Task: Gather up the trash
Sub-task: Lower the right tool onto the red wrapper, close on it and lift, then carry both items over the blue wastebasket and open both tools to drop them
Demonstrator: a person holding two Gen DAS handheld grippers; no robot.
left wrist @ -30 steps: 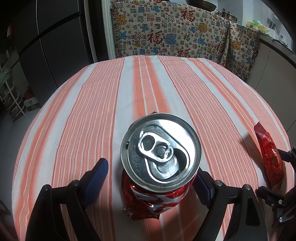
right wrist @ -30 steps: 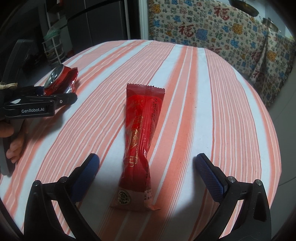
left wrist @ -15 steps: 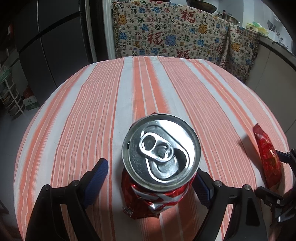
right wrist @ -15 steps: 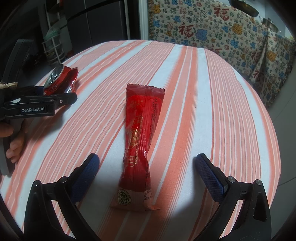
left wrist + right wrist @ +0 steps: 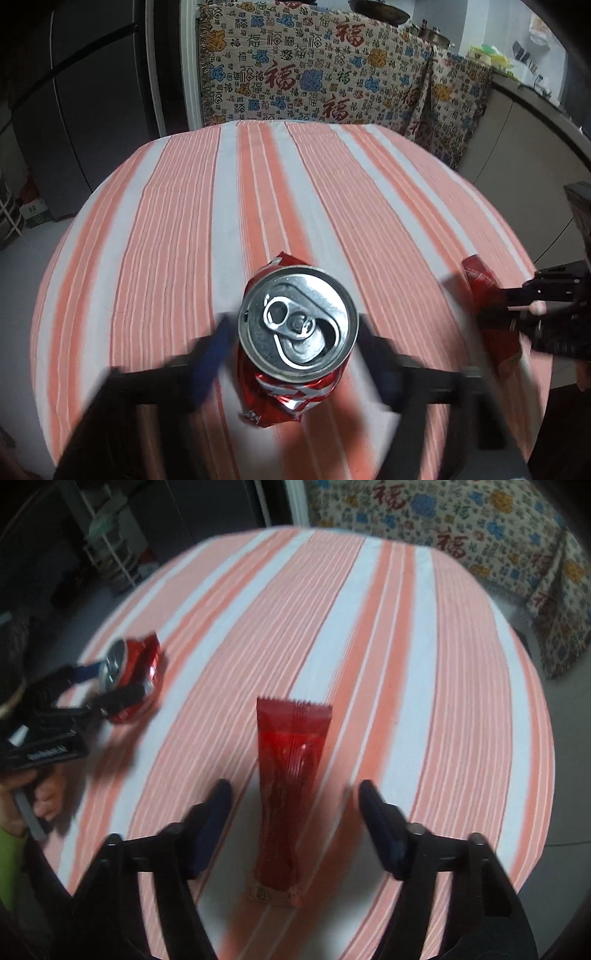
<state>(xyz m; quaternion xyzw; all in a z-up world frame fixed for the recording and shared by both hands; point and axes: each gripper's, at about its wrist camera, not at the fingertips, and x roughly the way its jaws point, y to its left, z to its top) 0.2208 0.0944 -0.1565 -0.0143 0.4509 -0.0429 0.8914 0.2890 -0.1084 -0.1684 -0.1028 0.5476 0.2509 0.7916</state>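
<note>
Red crushed soda can [image 5: 295, 343]: upright on the striped tablecloth [image 5: 177, 236], silver lid and pull tab facing my left camera; body dented and crumpled below the lid.
Left gripper [image 5: 295, 354]: I see its blue-padded fingers [image 5: 212, 350] flanking the can at both sides, close in. Frame is motion-blurred, so I cannot tell whether the pads touch the can or a sliver of gap remains.
Left gripper, seen from right camera [image 5: 122, 681]: one finger runs behind the can, one across its front; contact not resolvable here either.
Red snack wrapper [image 5: 290, 790]: lies flat on the cloth, long axis pointing away from my right camera, serrated end farthest, printed end nearest.
Right gripper [image 5: 295, 812]: jaws partly open, wider than the wrapper; fingers [image 5: 380, 823] stand on either side of its near half with cloth visible between pad and wrapper on both sides. Holding nothing.
Can vs wrapper: well apart on the table, can to the left of the wrapper in the right view.
Background: patterned fabric [image 5: 314, 74] with red characters hangs beyond the table's far edge.
</note>
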